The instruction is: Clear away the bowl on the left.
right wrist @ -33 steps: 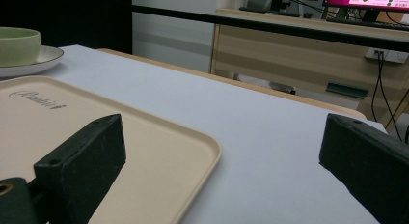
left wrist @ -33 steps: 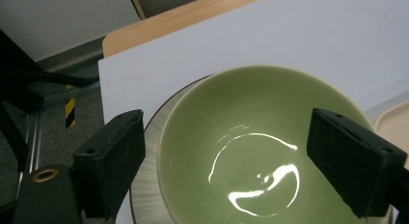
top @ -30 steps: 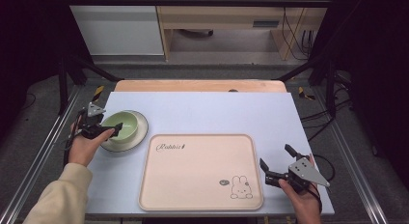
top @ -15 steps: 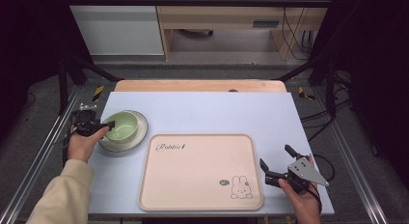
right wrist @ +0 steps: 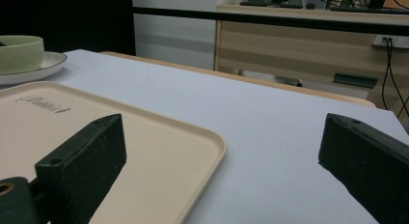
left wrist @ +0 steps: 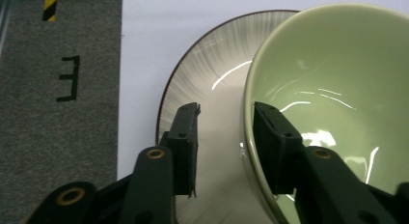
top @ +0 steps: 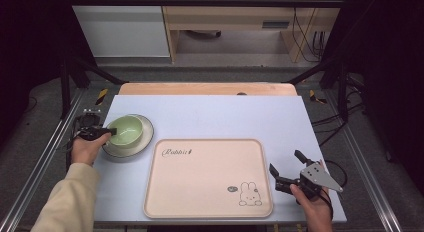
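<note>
1. The green bowl (top: 124,130) sits on a striped plate (top: 143,142) at the table's (top: 225,117) left side, just left of the big beige tray (top: 207,177).
2. L gripper (top: 106,131) is at the bowl's left rim. In the left gripper view one jaw is inside the bowl (left wrist: 337,89), the other outside over the plate (left wrist: 202,89), so the wall is between them.
3. Its jaws have just been closing. The inside pad looks right on the wall, but there's still a gap on the outside. So not pinching yet, I think.
4. Key bit: the rim runs straight up btwn the jaws, so the squeeze just needs to finish.
5. R gripper (top: 287,168) is far off, by the tray's right edge, jaws spread wide, holding nothing. L hand is much nearer.
6. The high view shows the whole layout but not the jaw gap. The left gripper view shows the gap. The right gripper view shows the bowl (right wrist: 19,52) small, far away.
</note>
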A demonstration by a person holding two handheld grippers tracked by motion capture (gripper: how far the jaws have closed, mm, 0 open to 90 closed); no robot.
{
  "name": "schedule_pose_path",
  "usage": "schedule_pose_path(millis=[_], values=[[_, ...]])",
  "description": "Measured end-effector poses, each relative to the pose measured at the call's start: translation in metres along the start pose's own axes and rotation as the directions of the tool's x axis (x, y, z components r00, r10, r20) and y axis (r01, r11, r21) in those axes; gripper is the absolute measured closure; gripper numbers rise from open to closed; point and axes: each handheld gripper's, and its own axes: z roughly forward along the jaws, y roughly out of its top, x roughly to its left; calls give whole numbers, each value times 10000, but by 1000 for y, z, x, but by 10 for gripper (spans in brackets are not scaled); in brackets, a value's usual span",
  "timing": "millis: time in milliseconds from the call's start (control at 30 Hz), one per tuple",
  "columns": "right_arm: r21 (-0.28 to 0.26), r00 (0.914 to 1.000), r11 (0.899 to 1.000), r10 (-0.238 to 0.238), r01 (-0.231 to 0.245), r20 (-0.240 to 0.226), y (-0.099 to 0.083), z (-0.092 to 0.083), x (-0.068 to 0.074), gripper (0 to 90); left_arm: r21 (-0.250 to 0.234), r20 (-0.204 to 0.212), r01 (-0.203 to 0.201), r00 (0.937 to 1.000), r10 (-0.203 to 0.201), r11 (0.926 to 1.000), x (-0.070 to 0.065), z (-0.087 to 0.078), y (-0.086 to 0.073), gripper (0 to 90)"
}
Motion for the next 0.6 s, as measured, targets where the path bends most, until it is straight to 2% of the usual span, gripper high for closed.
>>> schedule_pose_path(millis=[200, 233, 367, 500, 567, 600], values=[[45, 10000, 10000, 3, -3, 12, 0, 0, 0, 29, 162, -41, -133, 9999, 134, 9998, -4, 5, 1, 724], [50, 9999, 9999, -107, 107, -27, -1, 0, 0, 29, 234, -17, 31, 10000, -30, 9997, -5, 6, 2, 736], [60, 10000, 10000, -58, 58, -64, -1, 1, 1, 27, 379, -13, 32, 10000, -32, 9993, -8, 6, 3, 803], [56, 10000, 10000, -64, 64, -64, -1, 1, 0, 27, 392, 241, 337, 9991, -346, 9987, -5, 4, 3, 827], [49, 9999, 10000, -79, 79, -63, -1, 1, 0, 27, 318, 349, 399, 9985, -411, 9987, -5, 2, 3, 834], [82, 10000, 9999, -67, 67, -54, -1, 1, 1, 27, 132, 535, 583, 9968, -589, 9982, -4, 0, 4, 834]])
